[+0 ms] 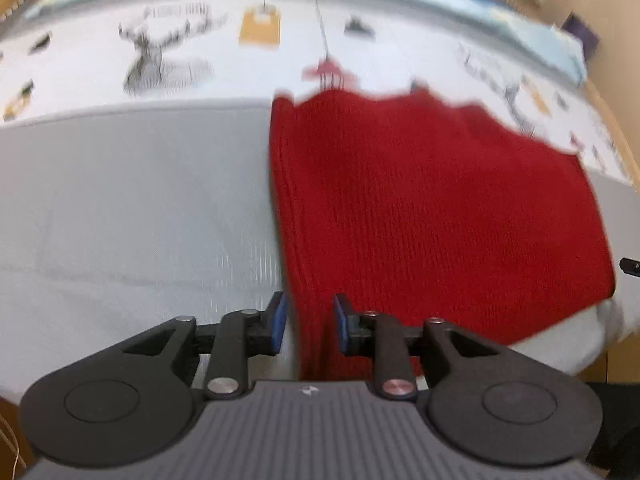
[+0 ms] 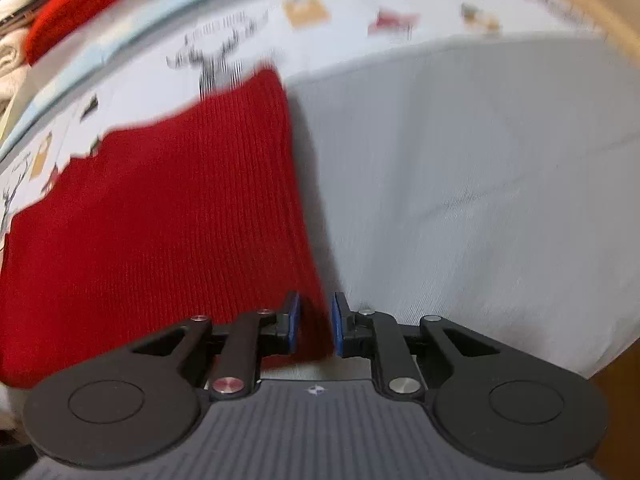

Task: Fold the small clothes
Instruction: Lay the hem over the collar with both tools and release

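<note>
Blue-padded jaws of the left gripper point(image 1: 310, 326) and right gripper point(image 2: 316, 324) each straddle, slightly spread, an edge of the red knit garment point(image 1: 432, 208), which lies on a grey cloth point(image 1: 132, 200) beside a printed white sheet point(image 1: 192, 52).

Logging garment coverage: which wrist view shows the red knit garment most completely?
The left wrist view: the red knit garment shows most edges there. In the right wrist view it runs off the left side.
</note>
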`<state>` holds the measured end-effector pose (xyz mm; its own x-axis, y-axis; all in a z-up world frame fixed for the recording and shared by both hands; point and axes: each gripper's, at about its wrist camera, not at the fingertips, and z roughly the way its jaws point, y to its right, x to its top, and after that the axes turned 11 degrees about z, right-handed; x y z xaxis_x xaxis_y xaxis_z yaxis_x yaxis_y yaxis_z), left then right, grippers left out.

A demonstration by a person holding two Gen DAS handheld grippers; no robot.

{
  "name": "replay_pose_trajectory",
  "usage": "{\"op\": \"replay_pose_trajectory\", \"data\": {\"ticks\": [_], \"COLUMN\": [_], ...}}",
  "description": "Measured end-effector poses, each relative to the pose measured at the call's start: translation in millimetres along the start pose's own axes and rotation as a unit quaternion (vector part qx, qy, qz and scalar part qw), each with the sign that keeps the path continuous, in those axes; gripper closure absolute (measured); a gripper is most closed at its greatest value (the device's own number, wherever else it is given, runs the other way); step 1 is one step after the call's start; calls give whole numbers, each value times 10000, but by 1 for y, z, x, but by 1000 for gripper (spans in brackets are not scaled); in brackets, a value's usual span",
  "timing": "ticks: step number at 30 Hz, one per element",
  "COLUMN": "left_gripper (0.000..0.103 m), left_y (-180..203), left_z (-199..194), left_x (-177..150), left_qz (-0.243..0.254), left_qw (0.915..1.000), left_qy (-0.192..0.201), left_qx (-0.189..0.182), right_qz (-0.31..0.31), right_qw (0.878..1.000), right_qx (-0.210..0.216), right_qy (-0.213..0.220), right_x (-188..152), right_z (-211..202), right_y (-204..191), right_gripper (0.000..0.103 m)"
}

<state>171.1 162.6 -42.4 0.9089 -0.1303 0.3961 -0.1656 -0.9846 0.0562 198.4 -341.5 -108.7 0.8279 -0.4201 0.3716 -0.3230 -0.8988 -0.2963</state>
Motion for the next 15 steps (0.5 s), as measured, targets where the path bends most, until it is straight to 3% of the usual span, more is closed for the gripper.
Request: {"op": "replay_pose_trajectory", "data": {"ticks": [2, 5, 6, 10, 15], "left_gripper": [75, 71, 71, 71, 71], "left_y": [4, 20, 24, 37, 36], "left_z": [-5, 3, 8, 43, 26], "left_x": [0, -3, -5, -16, -7], "left_qz": [22, 414, 560, 1074, 925], "left_qw": [9994, 9968, 9962, 9910, 9949], "left_qy": [168, 96, -29, -783, -366], "left_qx": [-317, -670, -659, -175, -149], "right_qz": [-197, -168, -136, -455, -401], "right_qw": [9995, 9980, 9971, 9947, 9962], "right_qx": [121, 595, 655, 211, 311], "right_qy": [226, -138, -369, -894, -704], "right_x": [0, -4, -6, -17, -15], "right_z": [-7, -1, 6, 31, 18], "right_y": [-5, -4, -4, -9, -17], "right_gripper": [78, 77, 76, 75, 75]}}
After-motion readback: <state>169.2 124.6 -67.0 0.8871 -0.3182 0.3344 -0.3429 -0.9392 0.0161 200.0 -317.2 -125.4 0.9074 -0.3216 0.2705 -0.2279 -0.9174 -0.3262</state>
